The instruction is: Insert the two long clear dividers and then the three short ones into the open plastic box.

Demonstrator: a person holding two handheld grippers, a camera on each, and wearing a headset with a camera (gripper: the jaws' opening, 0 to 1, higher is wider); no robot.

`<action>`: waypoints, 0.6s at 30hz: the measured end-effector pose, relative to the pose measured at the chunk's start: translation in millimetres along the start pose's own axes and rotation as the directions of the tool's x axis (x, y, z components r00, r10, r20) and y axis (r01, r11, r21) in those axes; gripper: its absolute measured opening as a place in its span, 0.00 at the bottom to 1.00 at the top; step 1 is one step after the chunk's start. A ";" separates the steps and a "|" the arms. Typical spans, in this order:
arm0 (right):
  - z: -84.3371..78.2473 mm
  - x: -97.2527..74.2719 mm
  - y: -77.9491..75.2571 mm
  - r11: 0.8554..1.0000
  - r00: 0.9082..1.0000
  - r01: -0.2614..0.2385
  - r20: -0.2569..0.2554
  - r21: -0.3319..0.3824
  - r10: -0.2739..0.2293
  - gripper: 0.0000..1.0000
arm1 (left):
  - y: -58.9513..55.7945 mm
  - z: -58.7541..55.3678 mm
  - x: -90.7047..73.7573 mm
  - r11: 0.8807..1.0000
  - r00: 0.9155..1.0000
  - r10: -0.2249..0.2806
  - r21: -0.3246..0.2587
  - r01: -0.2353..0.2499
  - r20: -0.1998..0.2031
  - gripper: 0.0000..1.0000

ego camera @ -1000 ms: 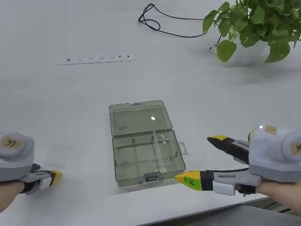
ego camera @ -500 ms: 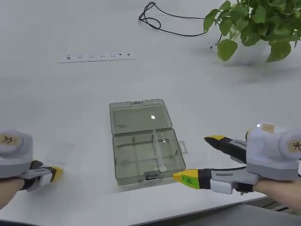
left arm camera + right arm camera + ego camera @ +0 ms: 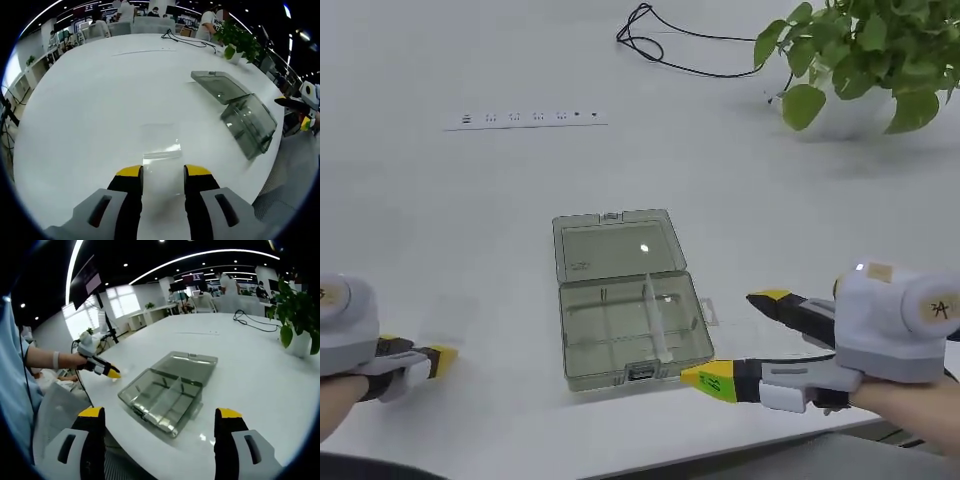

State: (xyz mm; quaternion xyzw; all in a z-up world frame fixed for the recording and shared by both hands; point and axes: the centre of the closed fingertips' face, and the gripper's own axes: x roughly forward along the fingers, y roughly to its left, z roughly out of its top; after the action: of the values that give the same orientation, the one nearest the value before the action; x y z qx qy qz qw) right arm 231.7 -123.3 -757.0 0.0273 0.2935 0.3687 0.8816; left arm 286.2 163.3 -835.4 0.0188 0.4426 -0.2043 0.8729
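I am easing the wide-apart right tongs [image 3: 716, 338] closer to the open grey-tinted plastic box [image 3: 630, 335]. The narrowly parted, empty left tongs [image 3: 163, 170] are facing a flat clear divider [image 3: 161, 149], its pickup probably next.

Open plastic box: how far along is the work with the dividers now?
Done: at least one long clear divider stands in the grey translucent plastic box. In hand: nothing; the left gripper and right gripper are open. Left: loose clear pieces lie ahead of the left gripper.
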 end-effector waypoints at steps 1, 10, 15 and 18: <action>0.3 0.5 0.1 1.000 1.000 -0.001 -0.001 0.001 0.001 0.91 | -0.4 0.2 -0.1 1.000 1.000 -0.003 -0.006 0.003 0.003 0.30; 4.3 3.3 3.2 1.000 1.000 -0.005 0.009 0.029 0.005 0.89 | -8.1 7.3 -5.6 0.999 0.999 -0.029 -0.012 0.029 0.040 0.30; 5.2 4.9 4.9 0.999 1.000 -0.005 0.016 0.054 0.004 0.88 | -13.1 18.0 -10.7 0.999 0.997 -0.043 0.001 0.043 0.069 0.30; 6.7 5.0 4.8 0.998 1.000 -0.004 0.023 0.067 0.002 0.87 | -18.3 27.3 -14.6 0.998 0.994 -0.058 0.006 0.058 0.096 0.30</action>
State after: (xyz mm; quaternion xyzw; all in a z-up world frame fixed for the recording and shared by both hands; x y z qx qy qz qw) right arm 235.1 -115.4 -752.7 0.0616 0.2957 0.3596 0.8829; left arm 292.6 145.7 -804.7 -0.0025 0.4003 -0.2310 0.8868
